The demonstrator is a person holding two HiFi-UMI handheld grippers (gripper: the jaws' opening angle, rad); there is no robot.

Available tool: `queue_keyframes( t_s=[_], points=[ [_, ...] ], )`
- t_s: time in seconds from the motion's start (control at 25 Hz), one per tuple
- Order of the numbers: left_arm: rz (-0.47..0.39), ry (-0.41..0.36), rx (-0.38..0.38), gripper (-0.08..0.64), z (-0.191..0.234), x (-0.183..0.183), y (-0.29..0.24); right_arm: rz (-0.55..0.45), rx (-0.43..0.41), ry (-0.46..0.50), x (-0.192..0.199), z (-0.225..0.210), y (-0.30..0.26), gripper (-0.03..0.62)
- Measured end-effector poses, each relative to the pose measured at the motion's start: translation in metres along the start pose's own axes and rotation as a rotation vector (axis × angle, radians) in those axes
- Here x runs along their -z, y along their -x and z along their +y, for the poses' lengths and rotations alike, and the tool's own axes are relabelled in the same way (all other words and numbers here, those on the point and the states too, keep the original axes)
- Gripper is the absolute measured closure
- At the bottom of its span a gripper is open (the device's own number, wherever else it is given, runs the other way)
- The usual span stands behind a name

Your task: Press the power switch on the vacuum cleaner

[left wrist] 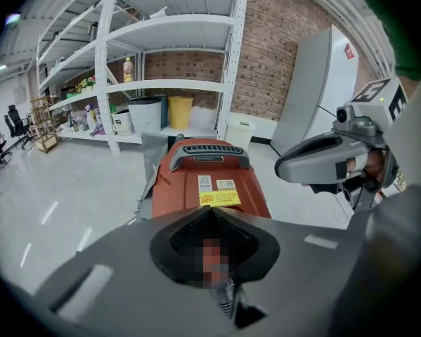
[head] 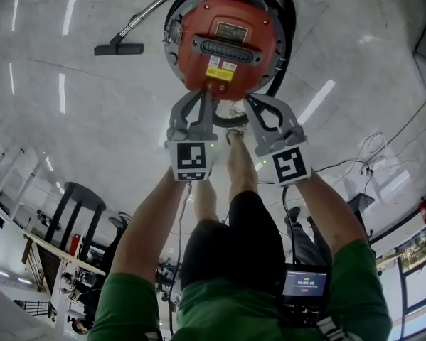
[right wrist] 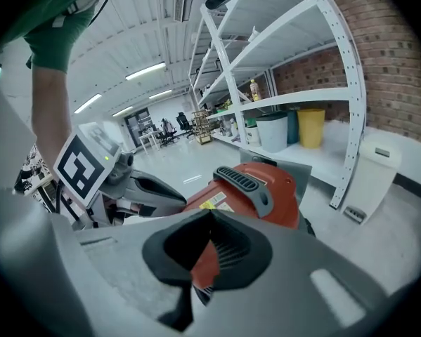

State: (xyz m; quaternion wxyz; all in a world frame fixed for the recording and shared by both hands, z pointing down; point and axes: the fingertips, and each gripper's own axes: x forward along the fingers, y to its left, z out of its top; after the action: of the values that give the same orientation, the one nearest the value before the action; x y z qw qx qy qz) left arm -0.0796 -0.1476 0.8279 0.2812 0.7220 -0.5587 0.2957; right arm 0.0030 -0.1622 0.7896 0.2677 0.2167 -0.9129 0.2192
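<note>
I stand on a wide, pale floor [head: 63,126], with white shelves [left wrist: 168,83] along a brick wall beyond. The red vacuum cleaner [head: 227,41] sits on the floor right in front of my feet, a bulky canister that I judge heavy and rigid, so it should not slide or give under a push. A black hose [head: 289,27] curls around its far side, and the floor nozzle [head: 119,48] lies well off to the left, out of my way. My left gripper [head: 207,94] hovers over the near edge with its jaws closed together and empty; my right gripper [head: 249,102], just beside it, is closed and empty too. The dark handle [head: 230,50] crosses the top, with a yellow sticker [head: 220,73] nearer me. I cannot pick out the switch itself; a closed tip pressing straight down suits it.
</note>
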Motion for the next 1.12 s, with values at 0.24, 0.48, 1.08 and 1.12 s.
queue_keyframes(
  t_s=[0.24, 0.48, 1.08, 1.12],
  points=[
    [0.008, -0.002, 0.009, 0.552, -0.001, 0.004, -0.007, 0.012, -0.002, -0.012, 0.007, -0.002, -0.010, 0.589],
    [0.007, -0.009, 0.024, 0.551, 0.000, 0.004, -0.007, 0.020, -0.007, -0.017, 0.012, -0.003, -0.013, 0.589],
    [0.027, 0.001, 0.033, 0.554, 0.002, 0.008, -0.010, 0.019, -0.026, -0.009, 0.009, -0.002, -0.016, 0.589],
    [0.029, 0.000, 0.033, 0.554, 0.002, 0.008, -0.010, 0.017, -0.025, -0.011, 0.009, -0.003, -0.016, 0.589]
  ],
)
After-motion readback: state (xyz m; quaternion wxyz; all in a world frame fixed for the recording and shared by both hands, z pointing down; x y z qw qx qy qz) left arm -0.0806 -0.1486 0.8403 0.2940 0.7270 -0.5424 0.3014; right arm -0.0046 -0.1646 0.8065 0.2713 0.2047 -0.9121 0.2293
